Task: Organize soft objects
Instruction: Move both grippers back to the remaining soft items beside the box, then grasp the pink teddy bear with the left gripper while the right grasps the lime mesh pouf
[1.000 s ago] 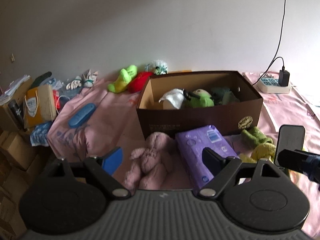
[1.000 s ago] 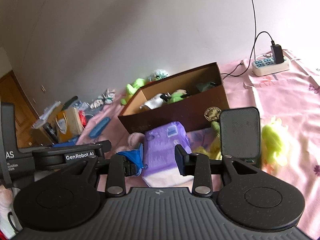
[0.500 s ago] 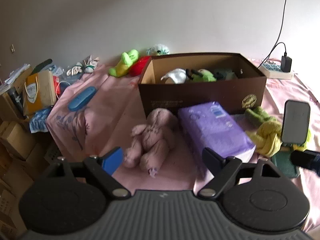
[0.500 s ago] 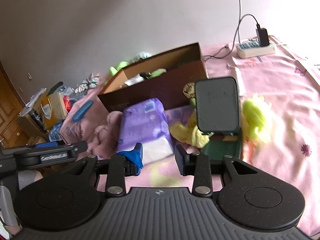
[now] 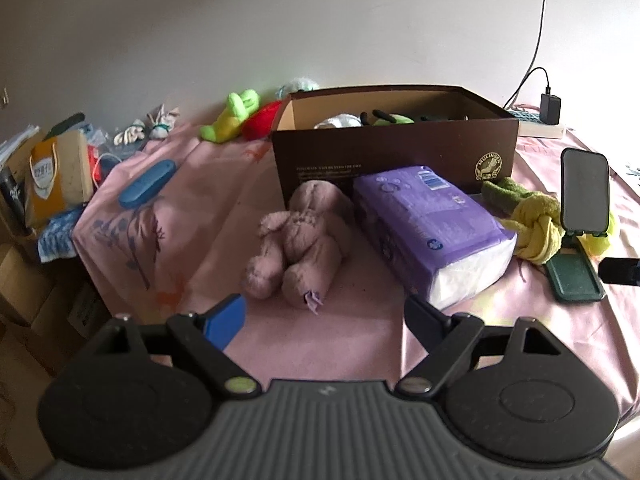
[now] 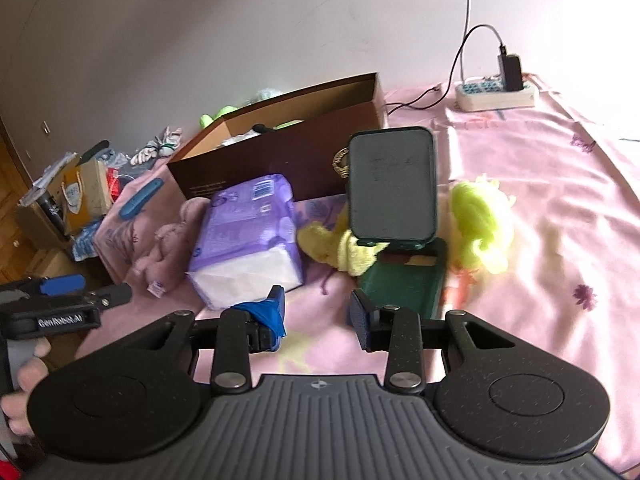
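1. The left gripper [image 5: 322,314] hangs low over the pink sheet [image 5: 360,344], jaws spread wide with nothing between them.
2. The right gripper [image 6: 316,316] is also parted and empty, above the same sheet; blue tape wraps its left fingertip [image 6: 266,312].
3. Just past the left gripper lies a pink plush [image 5: 304,236], limbs toward the camera.
4. Beside the plush, to its right, rests a purple tissue pack [image 5: 428,224], its white end facing forward.
5. Right of the pack sits a yellow cloth [image 5: 536,230], knotted, touching a green phone stand [image 5: 576,276] that props a phone [image 5: 586,190] upright.
6. Beyond the stand, in the right wrist view, lies a neon-yellow fluffy toy [image 6: 482,224].
7. Behind the plush and pack stands an open brown box [image 5: 396,148] with soft toys inside.
8. Left of the box, near the wall, lie a green toy [image 5: 234,116] and a red one [image 5: 262,124].
9. A power strip [image 6: 496,94] lies far right.
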Available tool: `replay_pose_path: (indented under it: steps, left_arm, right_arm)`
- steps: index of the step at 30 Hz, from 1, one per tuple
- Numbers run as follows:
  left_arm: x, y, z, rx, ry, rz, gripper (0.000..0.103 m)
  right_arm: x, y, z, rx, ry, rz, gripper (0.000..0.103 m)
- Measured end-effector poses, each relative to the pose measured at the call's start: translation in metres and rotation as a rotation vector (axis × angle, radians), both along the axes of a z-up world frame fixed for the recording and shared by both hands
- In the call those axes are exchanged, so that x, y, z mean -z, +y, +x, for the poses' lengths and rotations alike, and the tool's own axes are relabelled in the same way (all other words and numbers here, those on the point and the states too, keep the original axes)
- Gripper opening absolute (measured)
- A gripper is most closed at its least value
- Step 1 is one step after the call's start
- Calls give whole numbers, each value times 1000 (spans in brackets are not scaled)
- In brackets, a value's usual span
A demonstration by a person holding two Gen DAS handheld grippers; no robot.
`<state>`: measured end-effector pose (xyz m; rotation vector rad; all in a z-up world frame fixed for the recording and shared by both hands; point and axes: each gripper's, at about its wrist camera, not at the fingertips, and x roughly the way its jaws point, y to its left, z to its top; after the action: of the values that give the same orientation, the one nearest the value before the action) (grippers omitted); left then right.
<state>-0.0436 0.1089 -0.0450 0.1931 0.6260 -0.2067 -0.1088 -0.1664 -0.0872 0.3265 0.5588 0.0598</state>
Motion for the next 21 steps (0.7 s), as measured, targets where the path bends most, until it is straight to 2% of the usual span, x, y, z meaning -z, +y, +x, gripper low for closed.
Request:
replay_pose_path:
  steps: [9, 14, 19, 21]
  left_arm:
    - [15, 10, 11, -10, -5, 13, 86]
    - [20, 8, 11, 19, -30, 42, 86]
    - [16, 8, 31, 37, -68, 90, 86]
    - [14, 9, 46, 49, -73, 86, 86]
  right_arm:
    - [15, -37, -6, 142, 6, -41, 20]
    - [14, -59, -3, 206, -13, -63, 20]
    - [16, -81, 11, 253, -18, -31, 21]
    - [18, -87, 17, 267, -20, -13, 21]
